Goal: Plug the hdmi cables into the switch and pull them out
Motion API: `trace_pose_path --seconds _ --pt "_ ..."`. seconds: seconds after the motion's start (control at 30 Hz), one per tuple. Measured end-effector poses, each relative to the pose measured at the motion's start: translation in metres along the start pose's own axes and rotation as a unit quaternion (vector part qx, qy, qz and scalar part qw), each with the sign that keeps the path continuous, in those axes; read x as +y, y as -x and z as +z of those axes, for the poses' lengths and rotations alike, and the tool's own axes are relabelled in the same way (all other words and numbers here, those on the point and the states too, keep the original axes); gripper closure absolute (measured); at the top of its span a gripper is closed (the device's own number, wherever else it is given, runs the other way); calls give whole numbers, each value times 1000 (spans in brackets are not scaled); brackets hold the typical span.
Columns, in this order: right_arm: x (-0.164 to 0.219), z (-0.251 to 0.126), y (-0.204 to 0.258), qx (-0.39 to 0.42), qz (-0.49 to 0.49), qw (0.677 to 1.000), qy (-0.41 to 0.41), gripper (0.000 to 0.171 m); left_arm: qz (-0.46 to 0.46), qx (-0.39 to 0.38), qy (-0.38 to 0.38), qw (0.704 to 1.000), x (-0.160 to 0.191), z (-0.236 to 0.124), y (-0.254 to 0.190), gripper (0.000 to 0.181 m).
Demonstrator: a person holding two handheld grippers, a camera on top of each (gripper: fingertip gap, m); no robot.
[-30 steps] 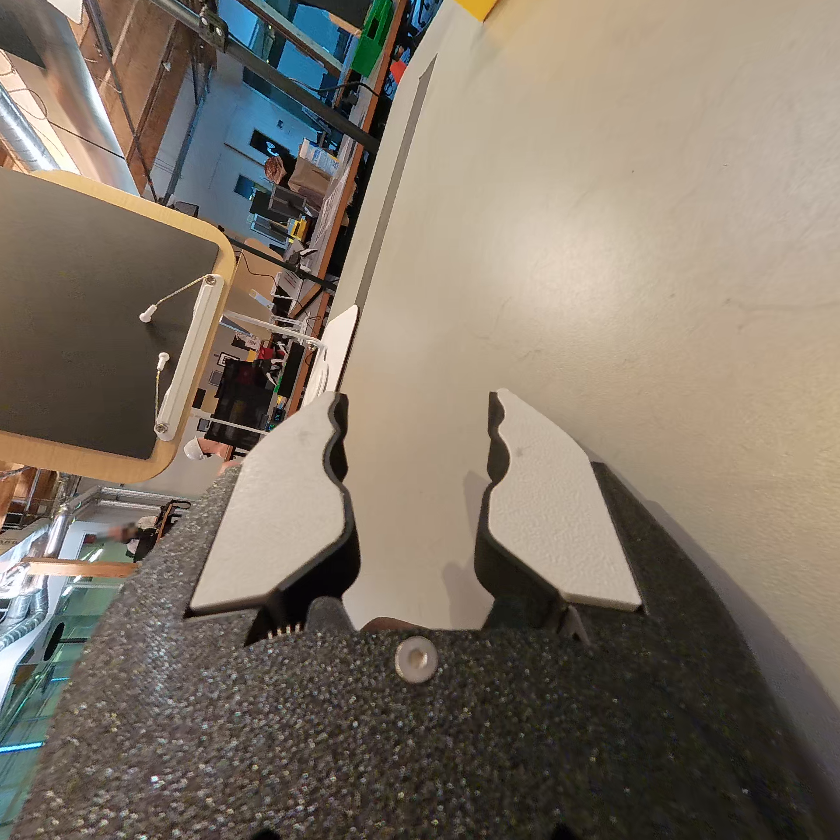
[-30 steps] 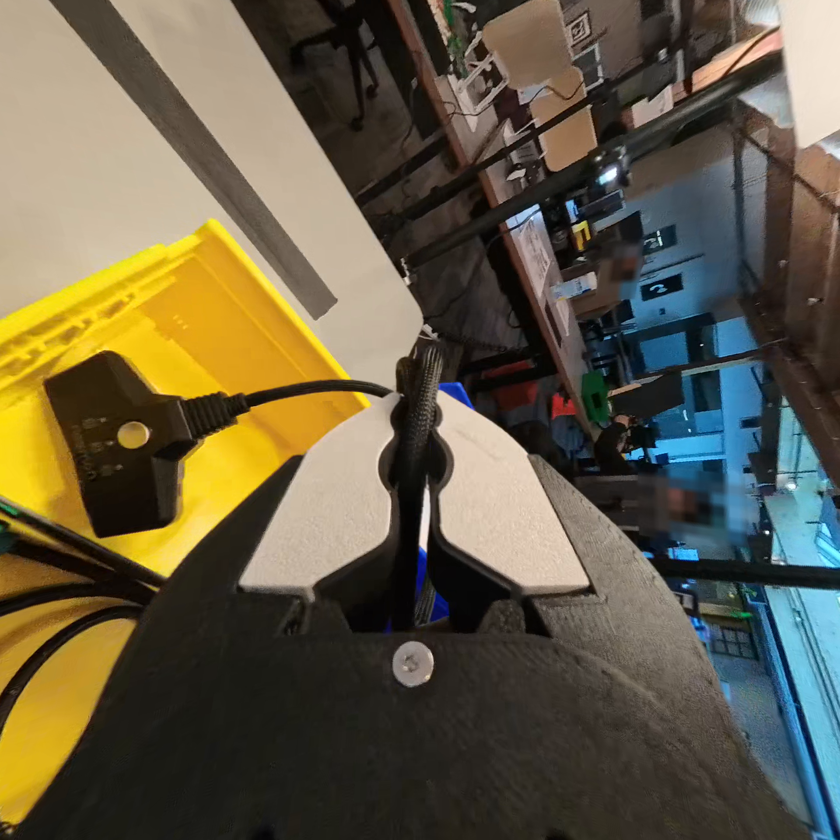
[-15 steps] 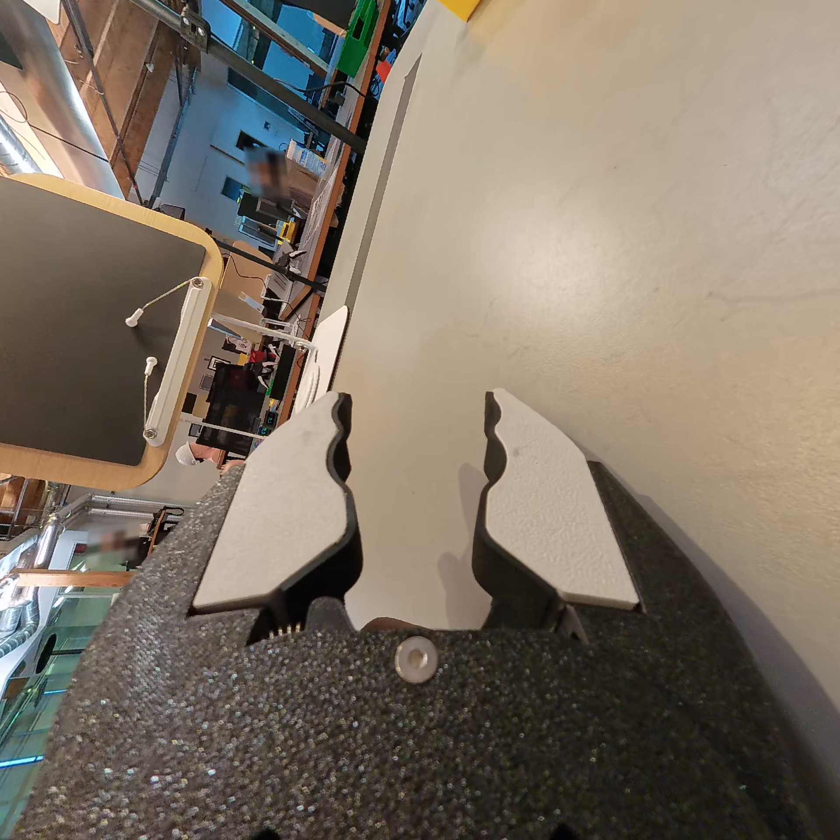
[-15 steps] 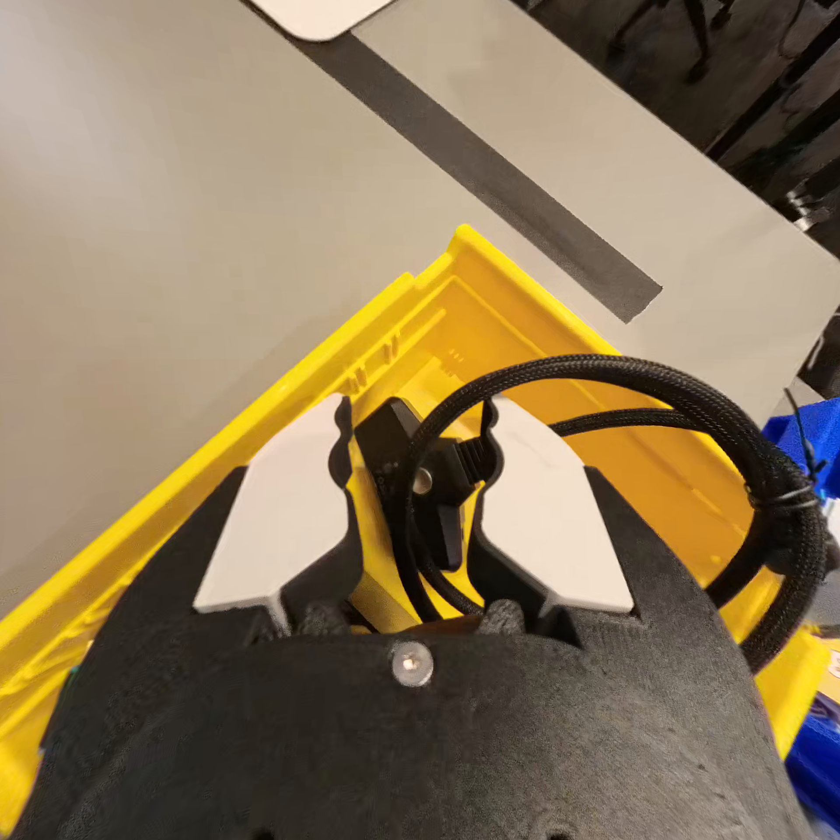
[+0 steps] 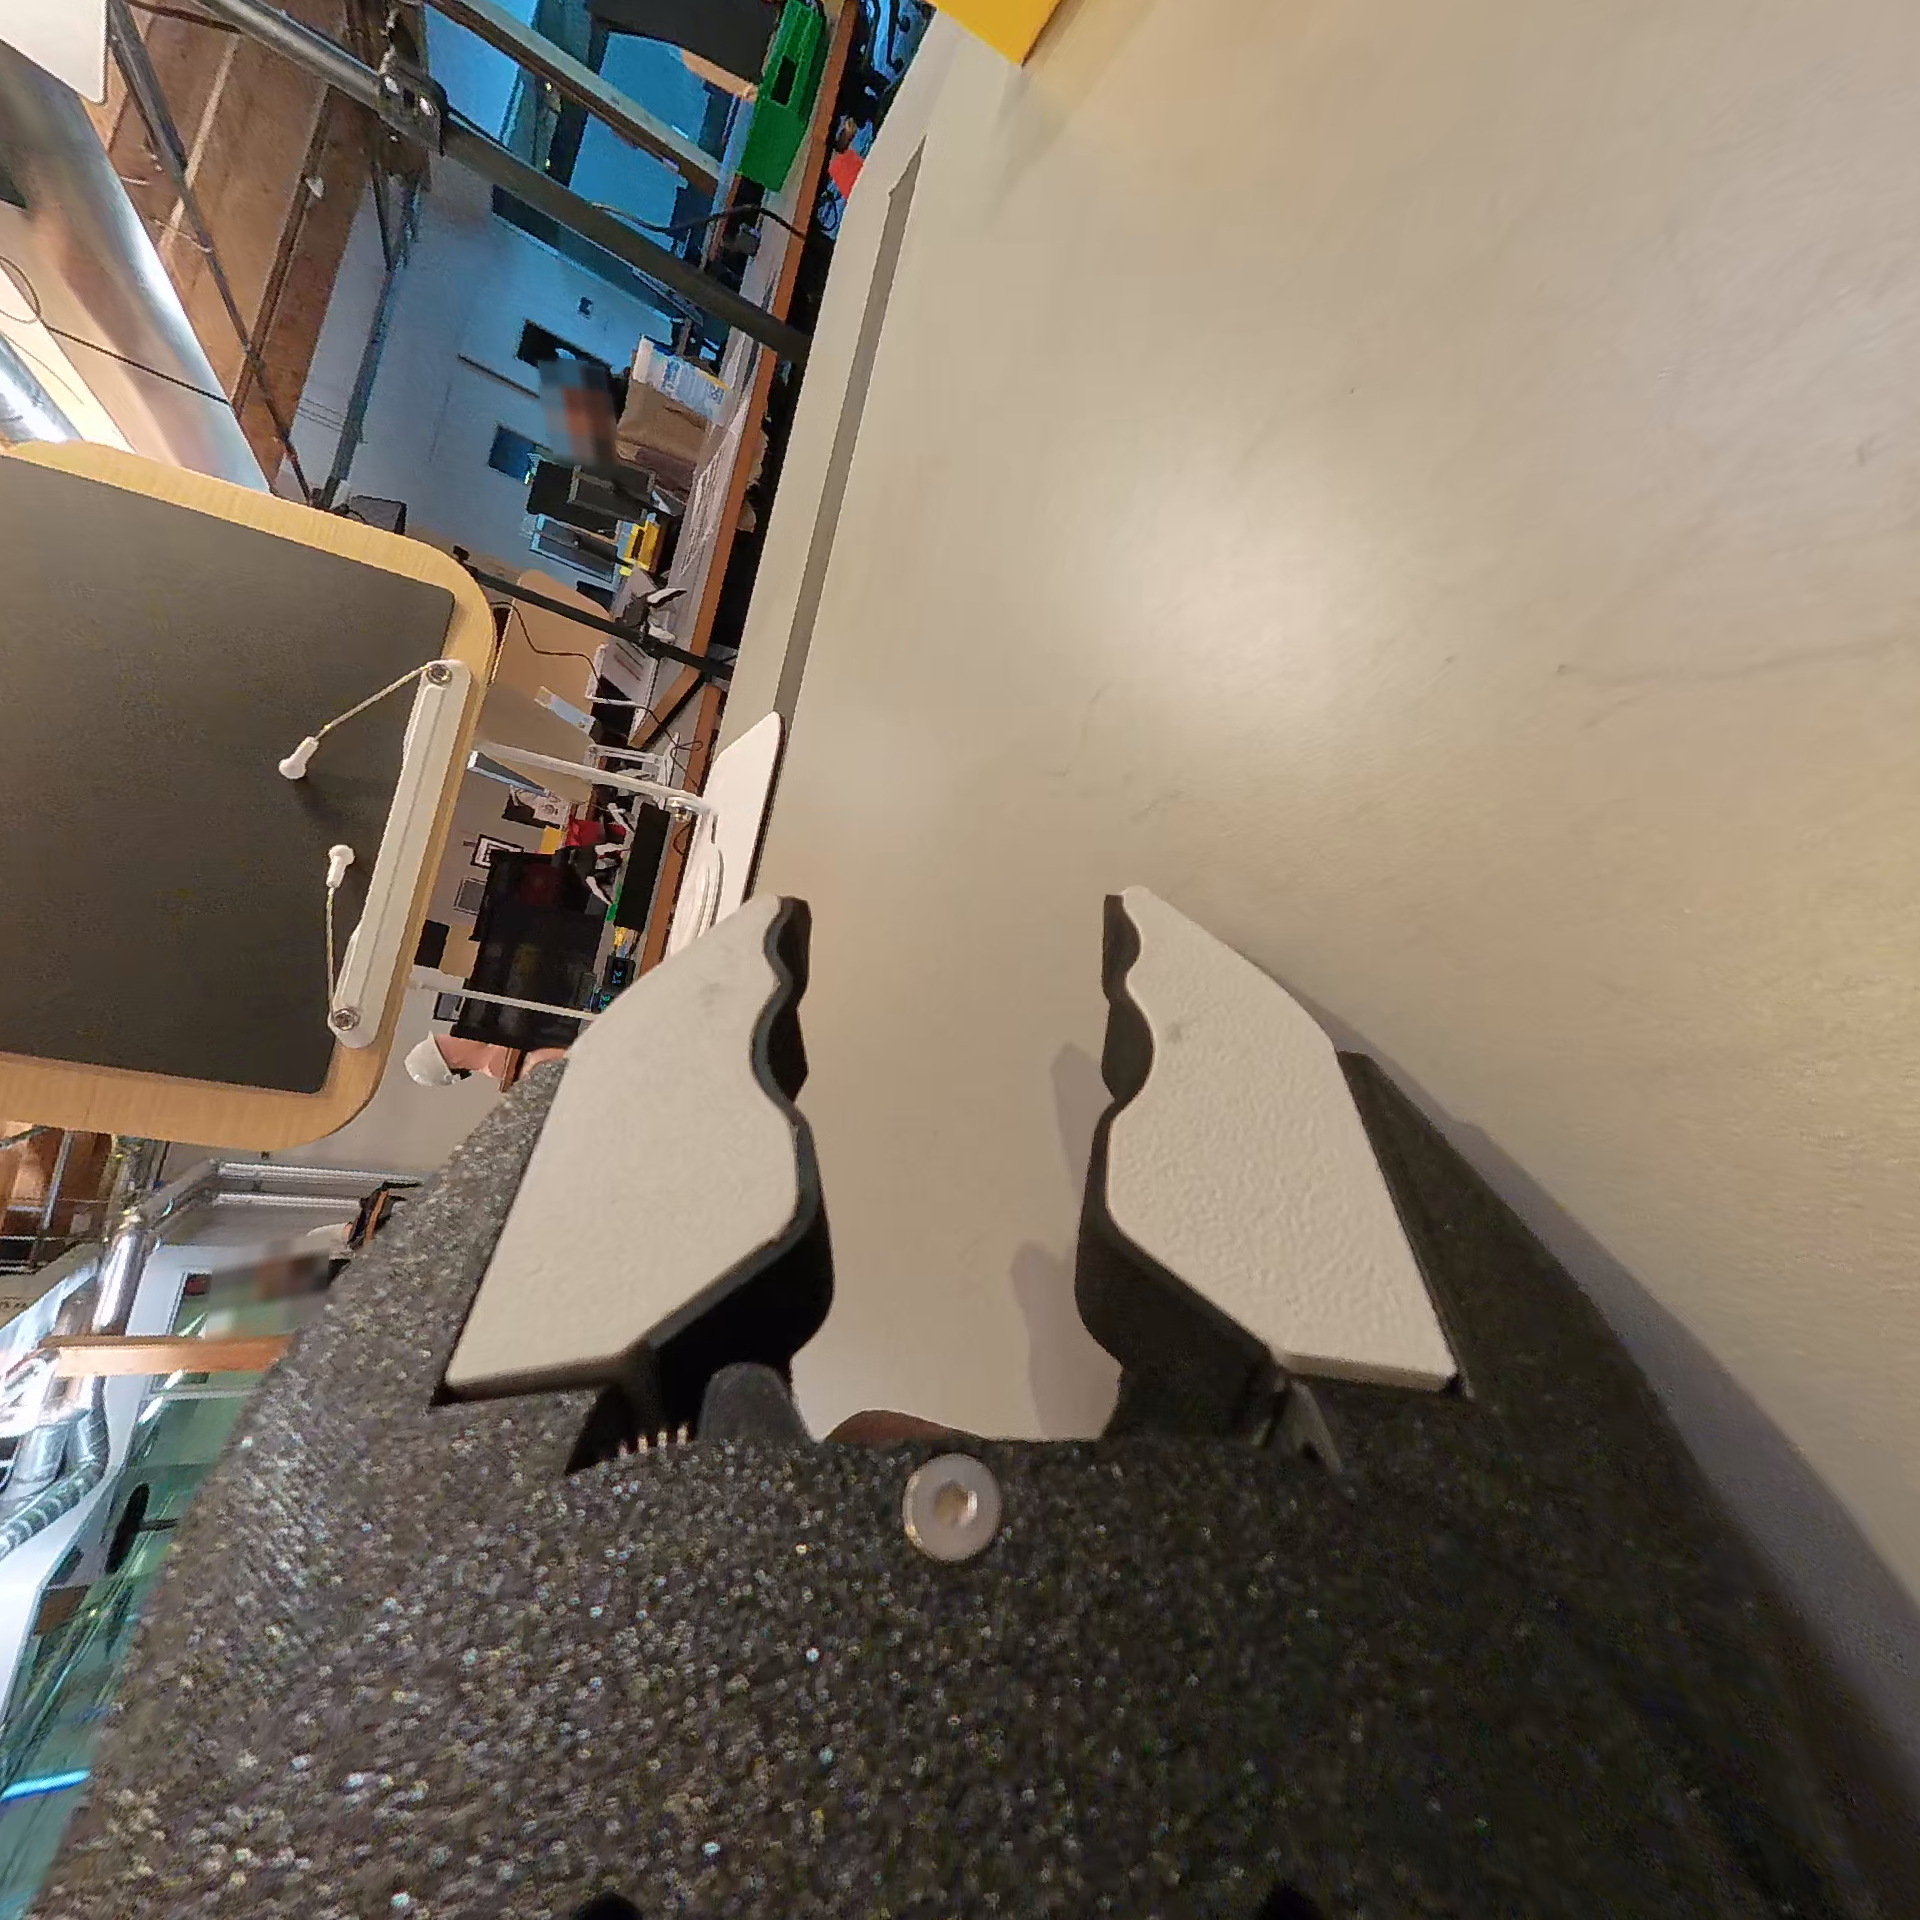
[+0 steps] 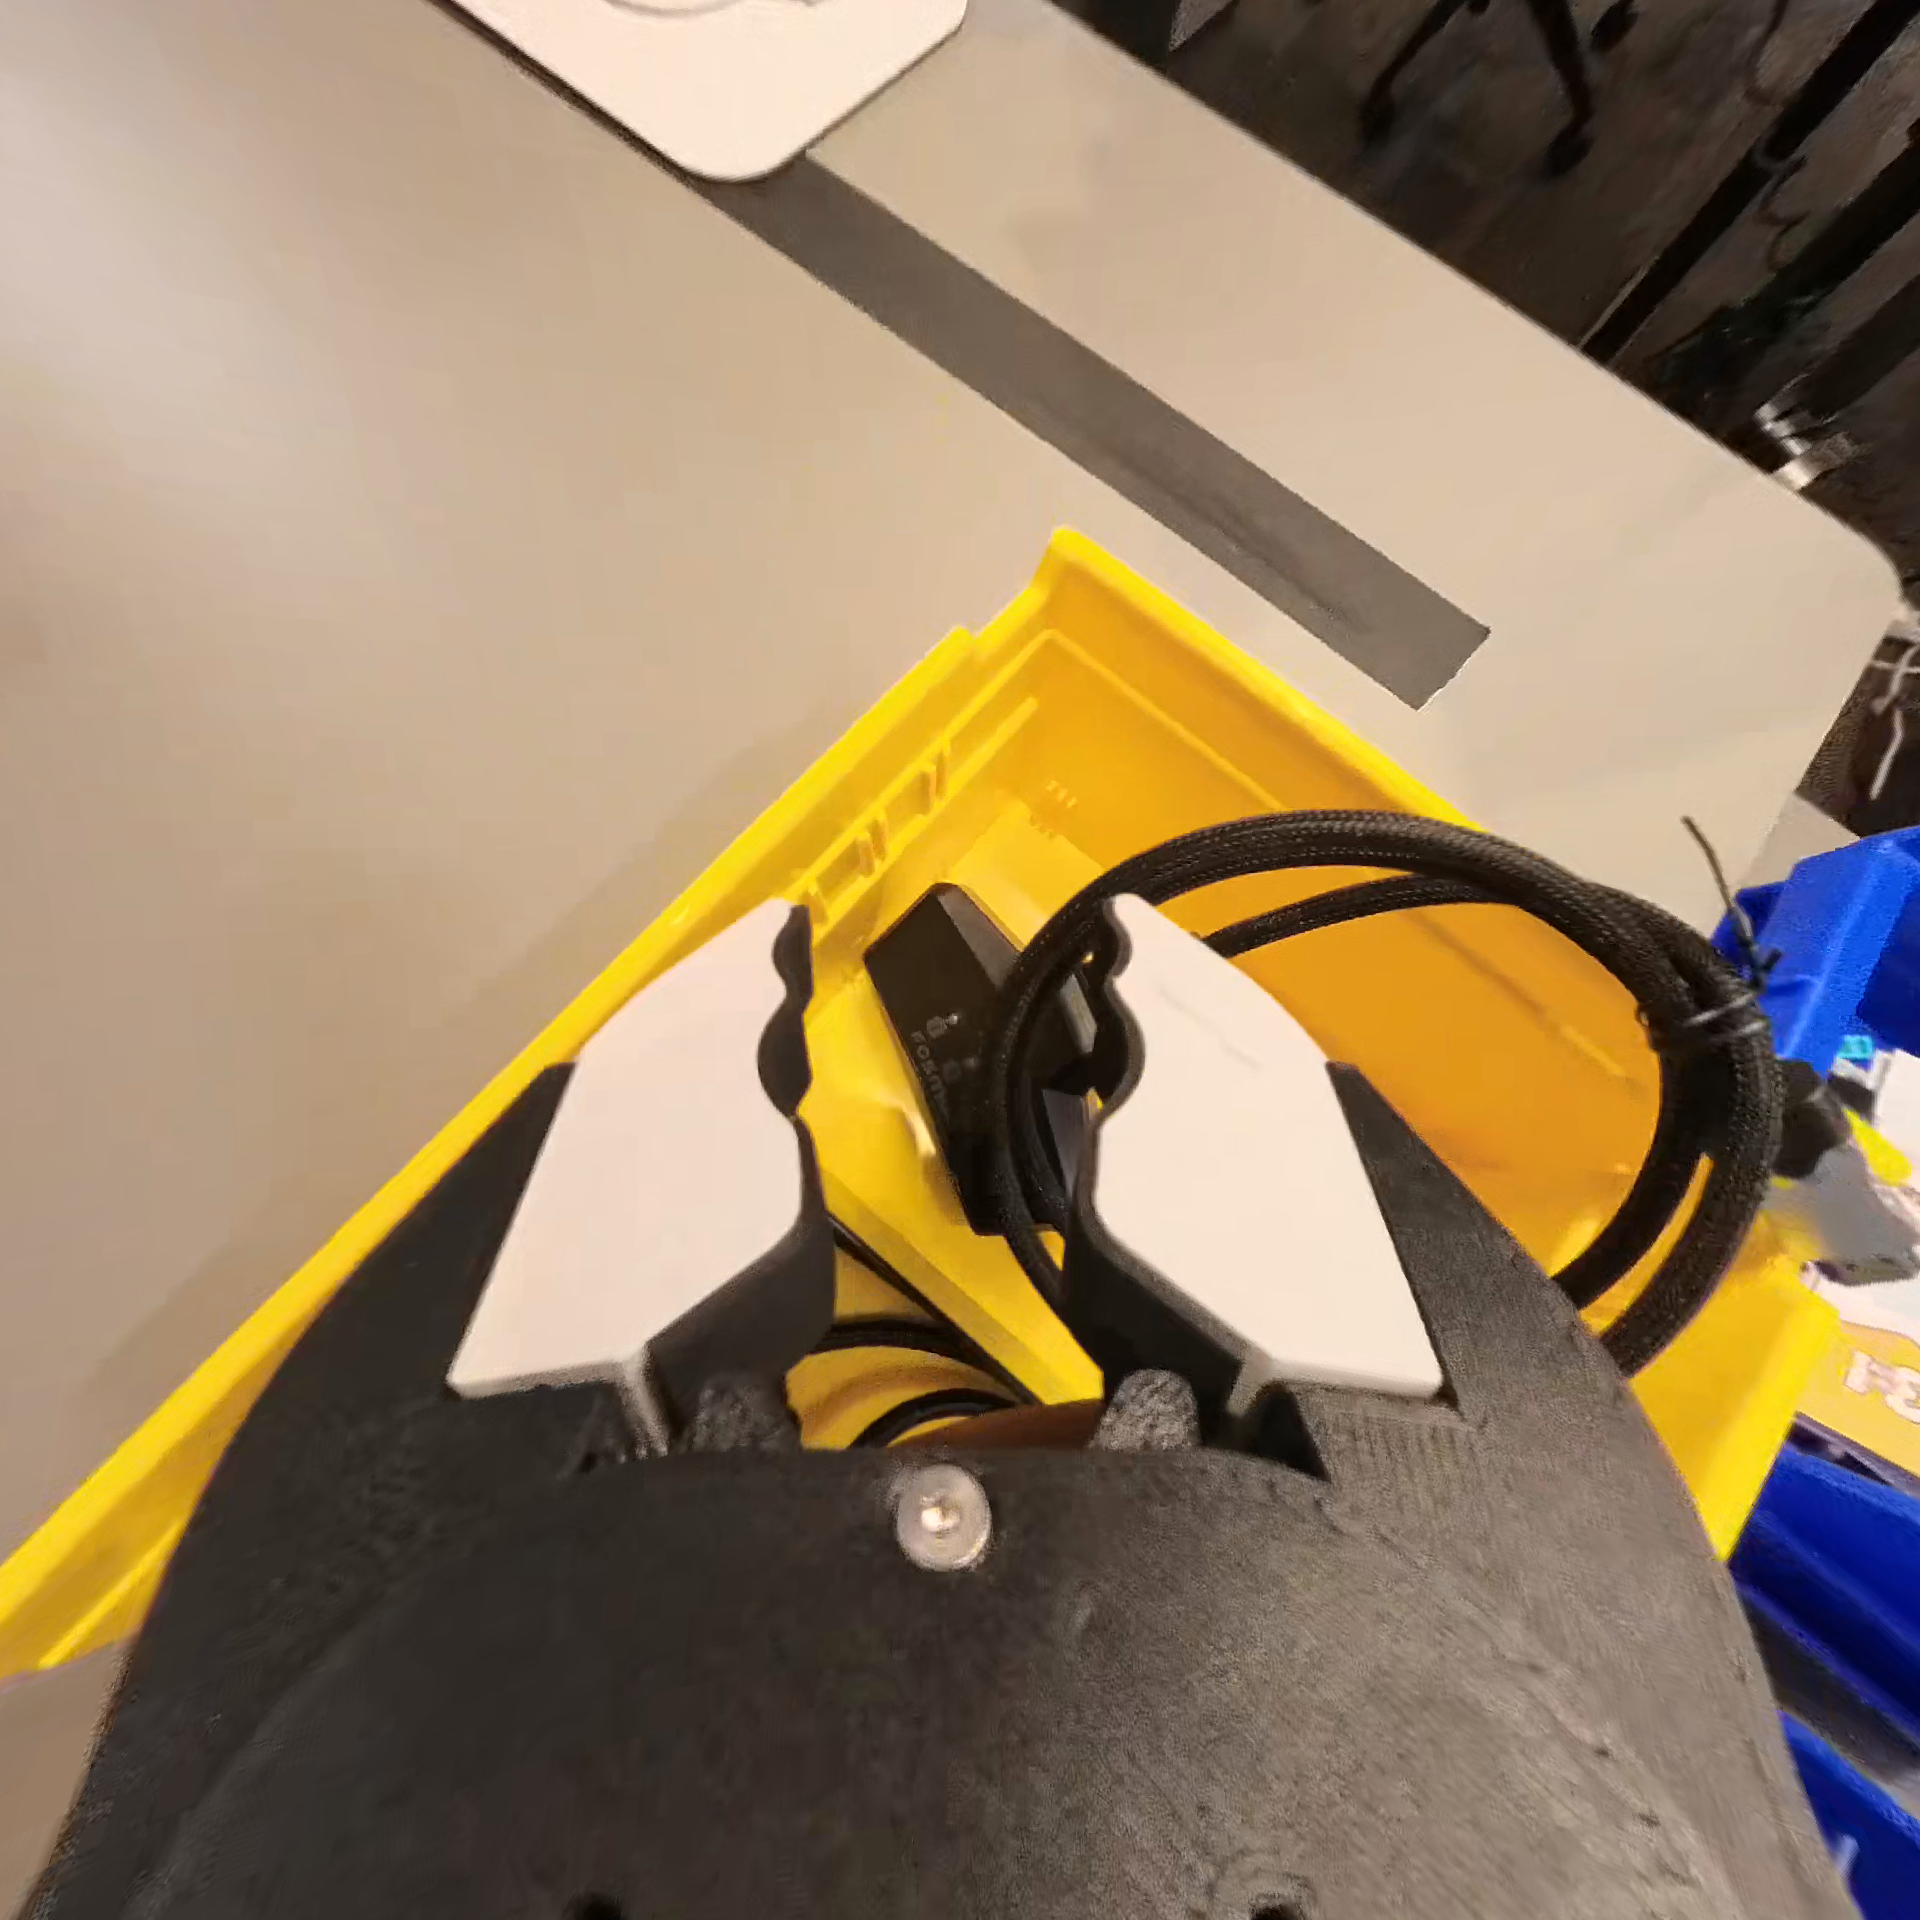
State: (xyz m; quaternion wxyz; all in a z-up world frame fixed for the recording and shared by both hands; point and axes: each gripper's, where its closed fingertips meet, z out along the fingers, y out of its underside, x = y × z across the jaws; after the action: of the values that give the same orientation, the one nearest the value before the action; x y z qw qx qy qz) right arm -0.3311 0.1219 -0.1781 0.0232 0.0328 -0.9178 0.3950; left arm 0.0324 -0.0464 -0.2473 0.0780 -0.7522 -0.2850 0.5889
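Note:
In the right wrist view my right gripper [image 6: 951, 925] is open over a yellow bin [image 6: 665, 935]. A black HDMI switch [image 6: 935, 1023] lies in the bin between and just beyond the fingertips. A coiled black braided HDMI cable [image 6: 1558, 862], tied with a thin wire, loops from beside the right finger out over the bin's right side. It is loose, not gripped. In the left wrist view my left gripper [image 5: 951, 914] is open and empty over the bare pale table [image 5: 1403, 520]. No cable or switch shows in that view.
A dark strip [image 6: 1122, 436] crosses the table beyond the bin, and a white flat pad [image 6: 748, 73] lies at the far edge. Blue bins [image 6: 1849, 935] stand at the right of the yellow one. A black board with a wooden rim [image 5: 187, 779] hangs left of the table. My hands' fingertips stand some 40 cm from each other. About 9 cm separates my right fingertips from the black HDMI switch [image 6: 935, 1023].
My right gripper has opened and let go of the braided cable, which now lies in the yellow bin. The right view has swung down over the bin. The left gripper has barely moved.

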Motion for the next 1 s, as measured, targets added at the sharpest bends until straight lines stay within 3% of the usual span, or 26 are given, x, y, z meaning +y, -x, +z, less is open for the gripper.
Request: trace_pose_path --seconds 0.17,0.3,0.47,0.67,0.8,1.0 --pt "-3 -26 21 21 63 996 -52 119 -22 0 20 1000 10 0 5 127" --pt "9 -56 59 53 95 988 -108 120 -108 2 29 994 21 0 15 128" --pt "31 -90 111 90 105 972 -189 122 -213 -7 39 976 37 -4 32 140" --pt "53 -103 142 138 87 958 -237 120 -293 -62 38 953 55 -18 56 160" --pt "66 -99 160 131 88 950 -268 120 -341 -131 57 929 76 -46 72 161" --pt "89 -81 180 128 65 956 -257 118 -418 -254 85 868 106 -127 82 145"
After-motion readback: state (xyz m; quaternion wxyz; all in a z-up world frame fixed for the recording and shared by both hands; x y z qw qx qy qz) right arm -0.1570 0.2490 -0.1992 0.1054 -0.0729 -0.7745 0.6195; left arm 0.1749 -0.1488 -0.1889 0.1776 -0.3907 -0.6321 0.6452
